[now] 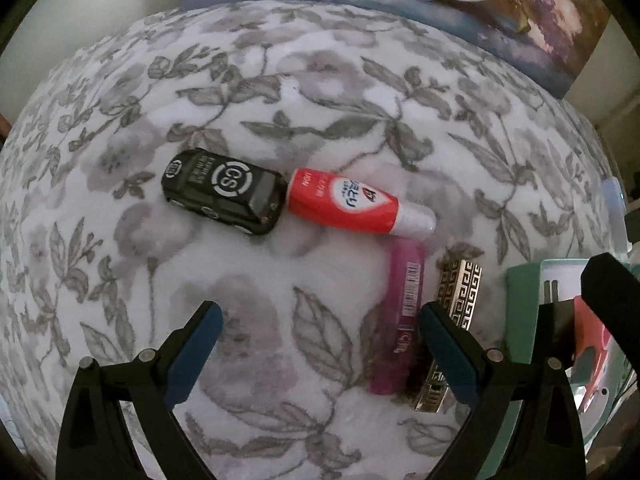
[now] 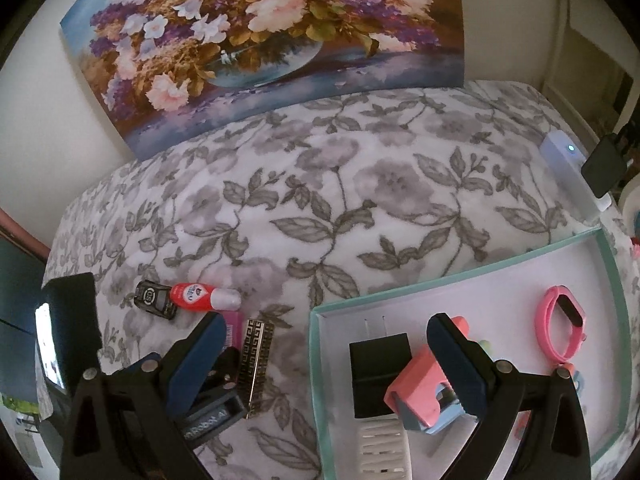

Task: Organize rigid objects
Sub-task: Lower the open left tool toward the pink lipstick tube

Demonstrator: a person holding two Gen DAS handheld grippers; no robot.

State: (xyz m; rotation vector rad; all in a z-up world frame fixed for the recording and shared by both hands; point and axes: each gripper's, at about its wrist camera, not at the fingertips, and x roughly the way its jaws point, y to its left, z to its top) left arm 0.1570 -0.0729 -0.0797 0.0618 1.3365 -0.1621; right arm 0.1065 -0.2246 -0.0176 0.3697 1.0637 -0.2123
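Four loose things lie on the floral bed cover [image 1: 320,92], clustered around the middle of the left wrist frame: one black toy car [image 1: 224,192] with "CS" in a white ring on its roof, one red bottle [image 1: 352,204] with a clear cap, white "LION" lettering and blue Japanese script, one pink tube [image 1: 400,316] bearing a barcode, and one metal harmonica [image 1: 456,312] with a Greek-key pattern. The car's end touches the bottle's base; the tube and the harmonica lie side by side at lower right.

In the right wrist frame, one teal-rimmed white tray [image 2: 476,268] fills the lower right. It holds one black plug adapter [image 2: 376,376], one pink and blue toy [image 2: 420,396], one pink wristband [image 2: 564,324] and one white comb [image 2: 384,452]; other small bits are hidden behind the tongs.

The left tongs [image 1: 320,356] stand wide, holding nothing. The right tongs [image 2: 324,364] are also spread wide and unloaded. One flower painting [image 2: 256,36] leans at the upper left.
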